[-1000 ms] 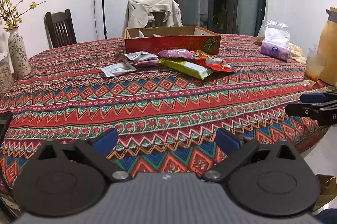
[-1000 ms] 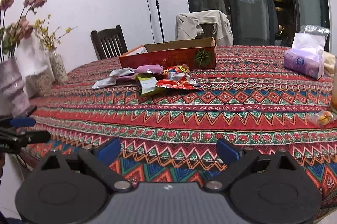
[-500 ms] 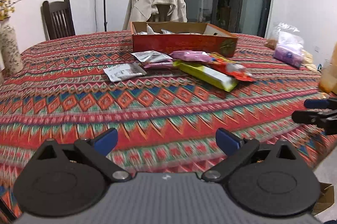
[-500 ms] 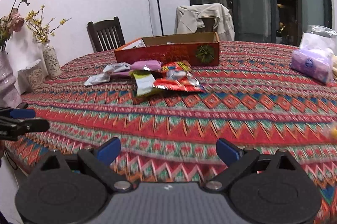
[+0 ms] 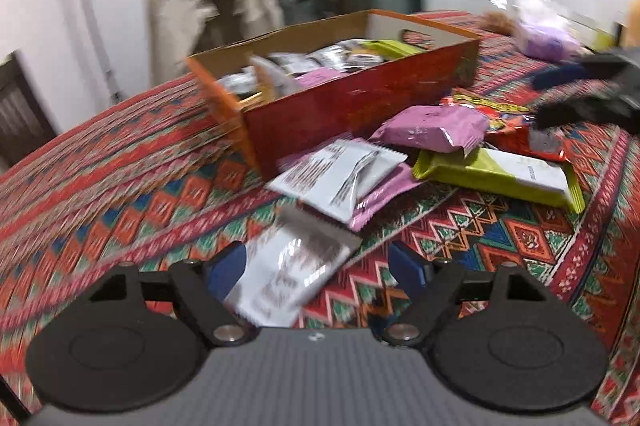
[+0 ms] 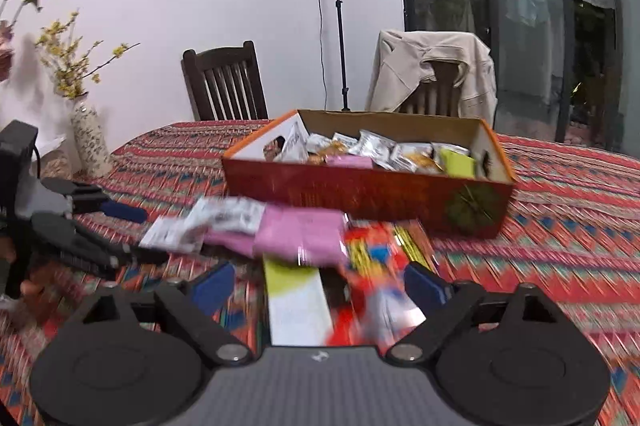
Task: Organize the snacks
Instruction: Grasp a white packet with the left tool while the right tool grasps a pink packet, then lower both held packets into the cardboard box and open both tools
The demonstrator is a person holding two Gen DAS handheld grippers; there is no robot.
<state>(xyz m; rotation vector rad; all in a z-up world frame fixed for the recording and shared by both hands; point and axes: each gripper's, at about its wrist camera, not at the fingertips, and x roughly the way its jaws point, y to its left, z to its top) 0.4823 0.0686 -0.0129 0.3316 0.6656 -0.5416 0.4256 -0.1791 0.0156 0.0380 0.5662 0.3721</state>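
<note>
A red cardboard box [image 5: 360, 93] [image 6: 360, 189] holding several packets stands on the patterned tablecloth, with loose snacks piled in front of it. My left gripper [image 5: 316, 270] [image 6: 132, 234] is over a white foil packet [image 5: 288, 274] that lies between its closing jaws; the pads do not press it. Beyond lie another white packet [image 5: 340, 177], a pink packet [image 5: 432, 127] and a yellow-green bar [image 5: 496, 173]. My right gripper [image 6: 318, 286] [image 5: 560, 93] has its jaws closing around the yellow-green bar [image 6: 296, 306] and a red packet [image 6: 372, 290], without gripping either.
A vase of flowers [image 6: 90, 141] stands at the table's left edge and a purple tissue pack [image 5: 544, 33] at the right. Behind the table are a wooden chair [image 6: 224, 85], a jacket-draped chair [image 6: 432, 73] and a light stand [image 6: 336, 5].
Both grippers have moved forward from the table's near edge to the snack pile. Their jaws have narrowed. Snacks now lie between the fingers of each.
</note>
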